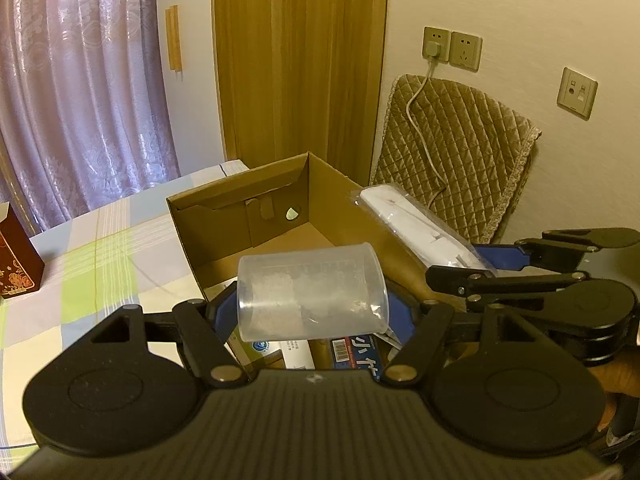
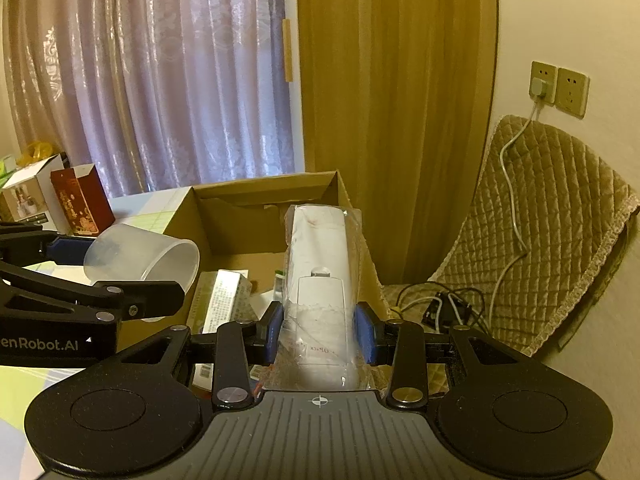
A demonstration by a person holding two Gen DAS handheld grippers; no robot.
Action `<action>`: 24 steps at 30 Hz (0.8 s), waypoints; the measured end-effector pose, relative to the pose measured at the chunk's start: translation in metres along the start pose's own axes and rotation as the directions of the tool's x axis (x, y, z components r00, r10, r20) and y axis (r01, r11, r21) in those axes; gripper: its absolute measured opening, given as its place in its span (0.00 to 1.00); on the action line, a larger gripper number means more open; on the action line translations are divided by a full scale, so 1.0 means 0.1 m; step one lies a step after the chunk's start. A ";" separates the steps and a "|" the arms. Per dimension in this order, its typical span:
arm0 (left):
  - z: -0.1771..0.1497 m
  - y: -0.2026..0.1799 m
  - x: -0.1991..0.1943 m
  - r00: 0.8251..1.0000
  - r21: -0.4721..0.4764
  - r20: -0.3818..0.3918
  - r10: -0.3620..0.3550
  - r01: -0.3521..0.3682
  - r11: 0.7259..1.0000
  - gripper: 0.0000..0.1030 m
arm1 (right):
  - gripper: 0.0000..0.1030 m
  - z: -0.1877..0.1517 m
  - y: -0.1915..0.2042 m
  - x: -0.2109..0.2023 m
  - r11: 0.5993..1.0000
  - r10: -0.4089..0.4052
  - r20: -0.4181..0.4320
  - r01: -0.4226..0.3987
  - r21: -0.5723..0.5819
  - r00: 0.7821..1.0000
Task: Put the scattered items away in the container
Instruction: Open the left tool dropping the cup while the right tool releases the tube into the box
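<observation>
A red patterned box (image 1: 18,256) stands at the far left on the checked cloth of the worktop (image 1: 100,256). The left tongs (image 1: 314,312) pinch a translucent plastic cup (image 1: 312,294) lying sideways above the open cardboard box (image 1: 240,200), where small packets (image 2: 224,300) already lie. To the right, the right tongs (image 2: 320,332) clamp a white remote sealed in clear plastic (image 2: 320,280), held over the box's right side.
</observation>
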State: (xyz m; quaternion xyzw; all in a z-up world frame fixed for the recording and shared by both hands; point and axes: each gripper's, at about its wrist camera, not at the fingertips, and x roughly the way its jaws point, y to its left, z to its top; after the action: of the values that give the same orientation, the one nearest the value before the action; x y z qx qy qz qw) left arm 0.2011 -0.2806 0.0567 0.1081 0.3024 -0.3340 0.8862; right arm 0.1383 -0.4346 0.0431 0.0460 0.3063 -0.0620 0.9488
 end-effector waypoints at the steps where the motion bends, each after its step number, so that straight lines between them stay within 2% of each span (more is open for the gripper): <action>1: 0.00 0.00 0.01 1.000 -0.001 0.001 -0.003 0.003 1.000 0.68 | 0.40 0.00 0.00 0.00 1.000 0.000 0.000 0.000 0.000 1.000; 7: -0.01 0.02 0.06 1.000 -0.011 0.000 -0.009 0.009 1.000 0.68 | 0.40 -0.01 0.00 0.00 1.000 -0.002 -0.003 0.002 -0.001 1.000; 10: 0.00 0.05 0.05 1.000 -0.022 0.006 -0.011 0.011 1.000 0.75 | 0.40 0.00 0.00 0.01 1.000 -0.003 -0.004 0.003 0.000 1.000; 24: -0.06 0.28 -0.14 0.999 -0.052 0.015 0.040 -0.039 0.998 0.75 | 0.40 0.01 0.07 0.00 1.000 0.009 -0.002 -0.009 -0.010 1.000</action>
State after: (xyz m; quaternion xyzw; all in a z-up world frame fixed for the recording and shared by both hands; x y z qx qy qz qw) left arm 0.2085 -0.2502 0.0604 0.0884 0.3015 -0.3096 0.8975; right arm 0.1401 -0.4280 0.0441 0.0427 0.3074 -0.0561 0.9490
